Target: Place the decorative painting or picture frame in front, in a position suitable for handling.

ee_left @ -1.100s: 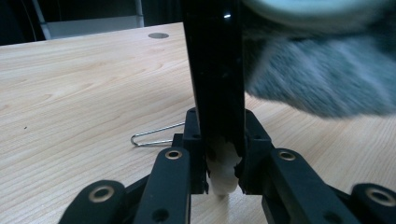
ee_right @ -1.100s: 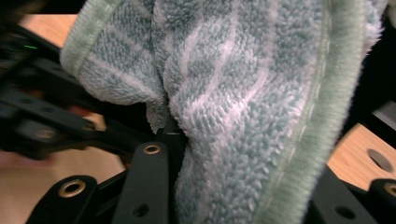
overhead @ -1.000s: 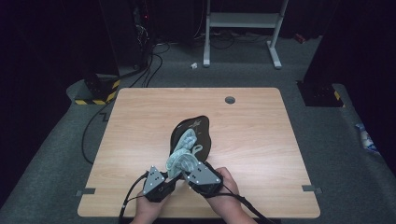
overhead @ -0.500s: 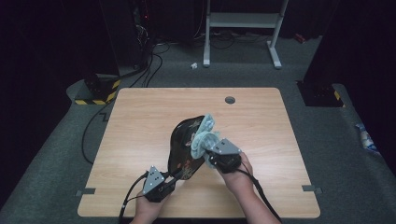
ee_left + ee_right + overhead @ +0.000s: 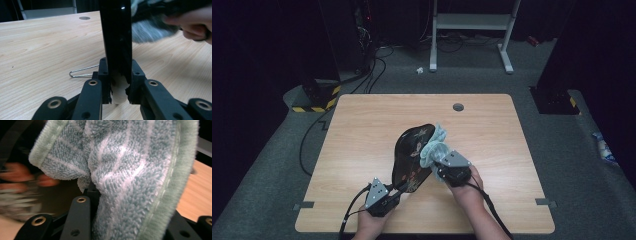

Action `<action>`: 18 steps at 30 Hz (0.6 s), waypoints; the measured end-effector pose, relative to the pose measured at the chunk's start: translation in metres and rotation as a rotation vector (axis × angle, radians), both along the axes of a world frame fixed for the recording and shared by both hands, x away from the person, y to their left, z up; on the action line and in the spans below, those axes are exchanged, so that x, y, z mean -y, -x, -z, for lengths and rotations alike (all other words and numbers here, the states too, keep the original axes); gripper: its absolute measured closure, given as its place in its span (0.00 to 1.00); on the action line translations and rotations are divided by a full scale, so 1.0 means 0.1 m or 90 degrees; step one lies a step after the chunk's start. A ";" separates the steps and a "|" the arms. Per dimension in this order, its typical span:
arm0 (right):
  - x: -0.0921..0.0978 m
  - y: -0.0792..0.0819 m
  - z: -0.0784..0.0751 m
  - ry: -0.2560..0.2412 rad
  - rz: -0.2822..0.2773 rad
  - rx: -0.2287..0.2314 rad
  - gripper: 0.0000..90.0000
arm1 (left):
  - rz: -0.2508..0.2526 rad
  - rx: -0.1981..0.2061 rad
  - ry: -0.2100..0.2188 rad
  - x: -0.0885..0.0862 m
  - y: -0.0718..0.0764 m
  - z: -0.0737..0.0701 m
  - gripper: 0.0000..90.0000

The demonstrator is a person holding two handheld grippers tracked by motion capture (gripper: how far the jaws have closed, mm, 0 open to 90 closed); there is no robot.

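Wiping step in hand, by my read: a dark tray is being cleaned with a towel at the near middle of the wooden table (image 5: 362,130).

Left side first. Left gripper (image 5: 384,197) sits near the table's front edge, jaws closed tight on the near rim of the black lacquered tray (image 5: 412,157). In the left gripper view the tray (image 5: 116,37) stands edge-on between the two black jaws, clamped from both sides, glossy, rising up and out of the top. The tray looks tilted up off the table, near end in the clamp, far end angled away toward the middle. A small bent wire clip (image 5: 82,71) lies on the wood just beyond the jaws, apart from the tray.

Middle to right. A blue-green striped terry towel (image 5: 432,145) is bunched against the tray's right upper edge. Right gripper (image 5: 447,167) holds it; in the right gripper view the towel (image 5: 135,170) bulges up from between the jaws, closed on the cloth, the tips buried in pile. Dark tray surface with blurred orange-red decoration sits behind the towel at left.

Next move, as a judgement: drag the towel across the tray face with light, even pressure. Left clamp must hold firm, since the tray is slick and held by one rim only; side load could twist it out.
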State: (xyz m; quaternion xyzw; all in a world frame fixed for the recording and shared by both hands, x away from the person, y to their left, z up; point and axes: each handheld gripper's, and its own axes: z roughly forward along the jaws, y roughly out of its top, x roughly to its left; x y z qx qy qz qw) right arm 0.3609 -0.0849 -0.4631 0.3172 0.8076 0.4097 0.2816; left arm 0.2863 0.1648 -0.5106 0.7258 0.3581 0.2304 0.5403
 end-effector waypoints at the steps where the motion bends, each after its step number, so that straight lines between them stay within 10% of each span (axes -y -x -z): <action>1: -0.09 0.14 0.02 0.008 -0.024 0.010 0.73 | 0.002 0.000 -0.005 -0.01 -0.01 0.00 0.85; 10: -0.21 0.37 0.07 0.007 -0.058 0.022 0.73 | 0.001 -0.001 -0.001 0.00 0.00 0.00 0.86; 18: 0.09 -0.11 0.15 0.020 0.028 -0.015 0.73 | 0.003 -0.003 0.003 -0.01 -0.01 0.00 0.86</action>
